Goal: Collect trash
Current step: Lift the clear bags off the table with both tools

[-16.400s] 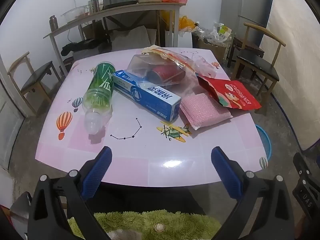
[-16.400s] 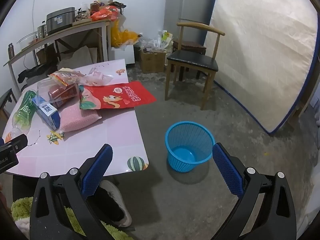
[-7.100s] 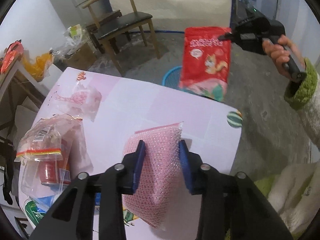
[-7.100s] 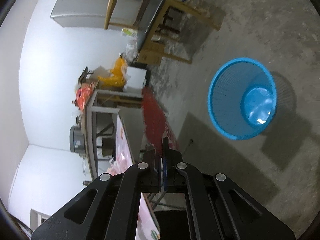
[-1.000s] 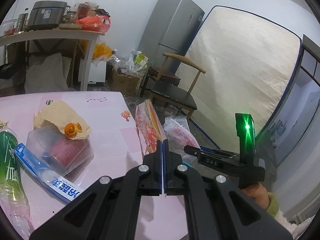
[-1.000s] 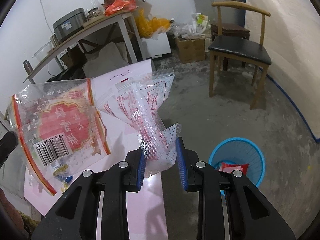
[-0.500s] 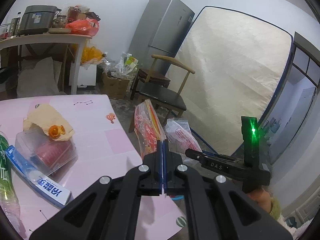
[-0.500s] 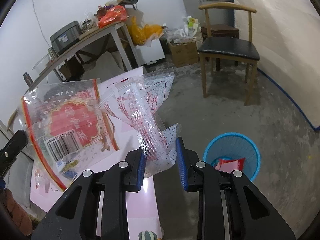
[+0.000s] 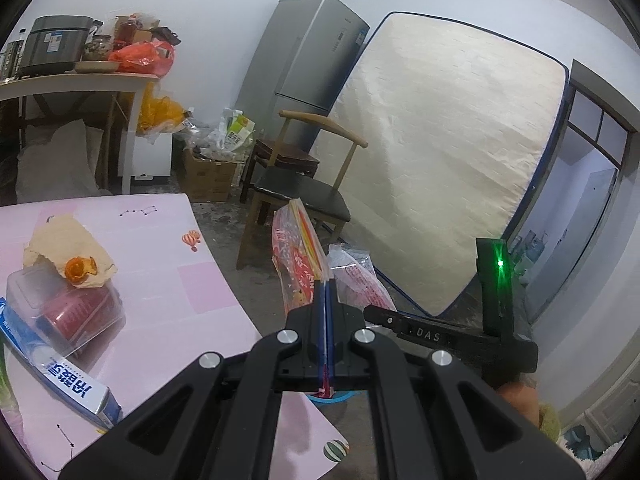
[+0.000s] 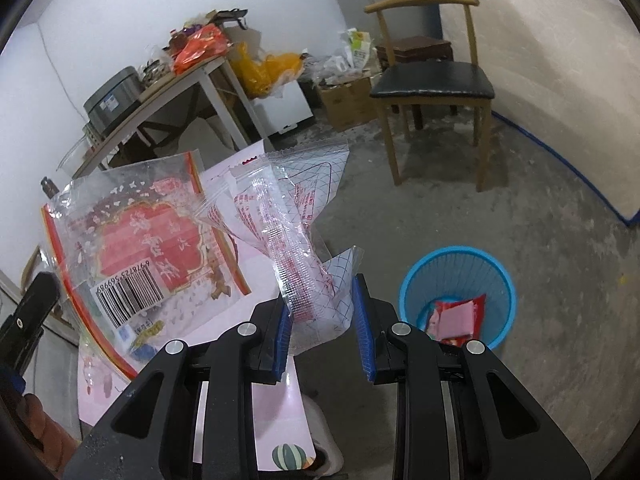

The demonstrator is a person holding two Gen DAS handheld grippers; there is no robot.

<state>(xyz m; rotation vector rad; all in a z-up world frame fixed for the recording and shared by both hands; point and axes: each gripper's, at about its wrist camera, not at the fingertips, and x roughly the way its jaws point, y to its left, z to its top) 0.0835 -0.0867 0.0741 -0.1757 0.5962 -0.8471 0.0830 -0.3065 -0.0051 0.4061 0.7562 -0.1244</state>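
My left gripper [image 9: 326, 294] is shut on the edge of a clear zip bag with a red label [image 9: 298, 256], held in the air past the pink table's [image 9: 168, 288] edge. In the right wrist view the same bag [image 10: 140, 248] hangs at the left, barcode showing. My right gripper [image 10: 324, 314] is shut on a crumpled clear wrapper with red print [image 10: 288, 232]. The blue mesh bin [image 10: 494, 264] stands on the floor to its right and below, with a red packet [image 10: 458, 316] inside. A toothpaste box [image 9: 60, 368], a clear container [image 9: 64, 304] and paper with orange peel [image 9: 68, 256] lie on the table.
A wooden chair with a black seat [image 10: 432, 80] stands beyond the bin. A mattress [image 9: 440, 160] leans on the wall beside a grey fridge [image 9: 304, 72]. A cluttered side table [image 10: 168, 92] and boxes line the back wall. The concrete floor around the bin is bare.
Both hands have carried their bags sideways off the table towards the bin. The bin now sits larger and closer in the right wrist view. Both grips are unchanged.
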